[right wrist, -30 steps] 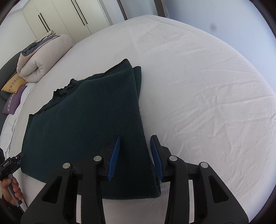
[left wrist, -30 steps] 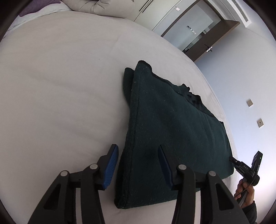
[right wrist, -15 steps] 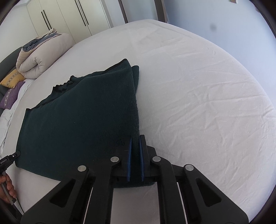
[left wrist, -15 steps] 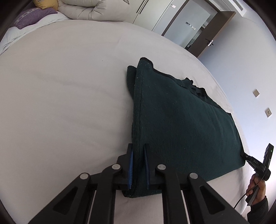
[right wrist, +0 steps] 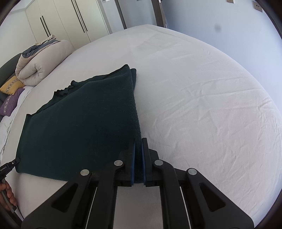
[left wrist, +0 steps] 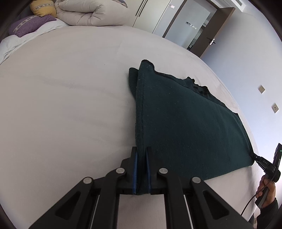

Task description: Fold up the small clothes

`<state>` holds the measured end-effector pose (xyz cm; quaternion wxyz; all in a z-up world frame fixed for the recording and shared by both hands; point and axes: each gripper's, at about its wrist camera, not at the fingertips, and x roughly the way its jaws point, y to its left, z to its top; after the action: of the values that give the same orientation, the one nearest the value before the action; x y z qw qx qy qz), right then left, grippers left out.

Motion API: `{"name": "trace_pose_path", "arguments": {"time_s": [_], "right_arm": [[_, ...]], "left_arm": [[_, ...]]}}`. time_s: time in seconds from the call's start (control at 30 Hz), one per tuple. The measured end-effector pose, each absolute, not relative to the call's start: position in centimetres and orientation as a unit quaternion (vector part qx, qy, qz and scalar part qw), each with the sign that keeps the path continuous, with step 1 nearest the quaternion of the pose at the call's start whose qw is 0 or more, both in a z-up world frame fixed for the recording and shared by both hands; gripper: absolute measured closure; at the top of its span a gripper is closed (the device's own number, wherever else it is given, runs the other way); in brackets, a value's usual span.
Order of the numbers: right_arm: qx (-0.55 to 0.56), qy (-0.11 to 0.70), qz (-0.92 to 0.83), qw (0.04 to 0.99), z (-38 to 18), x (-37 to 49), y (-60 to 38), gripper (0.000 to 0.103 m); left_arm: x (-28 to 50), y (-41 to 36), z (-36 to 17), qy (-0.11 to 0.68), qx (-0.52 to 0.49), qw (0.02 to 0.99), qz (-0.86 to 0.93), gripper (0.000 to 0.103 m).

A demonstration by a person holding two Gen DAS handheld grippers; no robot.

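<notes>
A dark green knitted garment (left wrist: pixel 185 123) lies folded on a white bed sheet (left wrist: pixel 61 105). My left gripper (left wrist: pixel 141 155) is shut on the garment's near left corner, with the cloth pinched between the blue pads. In the right wrist view the same garment (right wrist: pixel 84 119) spreads to the left, and my right gripper (right wrist: pixel 138 144) is shut on its near right corner. Both near corners are raised slightly off the sheet. Each gripper shows in the other's view at the garment's far corner: the right one (left wrist: pixel 255 156) and the left one (right wrist: pixel 15 161).
A rolled beige duvet (left wrist: pixel 91 12) with a yellow pillow (left wrist: pixel 43 7) and a purple pillow (left wrist: pixel 30 24) lies at the head of the bed. White wardrobes (right wrist: pixel 67 21) and an open door (left wrist: pixel 216 30) stand beyond. The wrinkled sheet (right wrist: pixel 202 105) extends to the right.
Both grippers went from open around the garment's near edge to shut on its corners. The near edge has since lifted a little and the garment is pulled straighter.
</notes>
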<state>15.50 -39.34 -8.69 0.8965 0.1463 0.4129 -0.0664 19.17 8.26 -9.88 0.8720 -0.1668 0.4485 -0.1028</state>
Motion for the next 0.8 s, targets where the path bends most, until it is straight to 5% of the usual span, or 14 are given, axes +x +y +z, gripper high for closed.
{"name": "trace_pose_path", "arguments": {"time_s": [0.6, 0.67, 0.73, 0.8], "right_arm": [[0.126, 0.438, -0.052, 0.889, -9.9, 17.0, -39.5, 0.097], [0.134, 0.439, -0.048, 0.887, -9.9, 16.9, -39.7, 0.096], [0.154, 0.441, -0.048, 0.883, -9.5, 16.6, -40.2, 0.095], [0.174, 0.434, -0.057, 0.882, -8.7, 15.8, -40.9, 0.093]], "left_arm": [[17.9, 9.8, -10.9, 0.452, -0.197, 0.864, -0.096, 0.096], [17.7, 9.9, -10.6, 0.45, -0.201, 0.865, -0.099, 0.089], [17.3, 10.2, -10.0, 0.451, -0.199, 0.865, -0.088, 0.067], [16.5, 10.8, -8.8, 0.439, -0.197, 0.874, -0.068, 0.062]]}}
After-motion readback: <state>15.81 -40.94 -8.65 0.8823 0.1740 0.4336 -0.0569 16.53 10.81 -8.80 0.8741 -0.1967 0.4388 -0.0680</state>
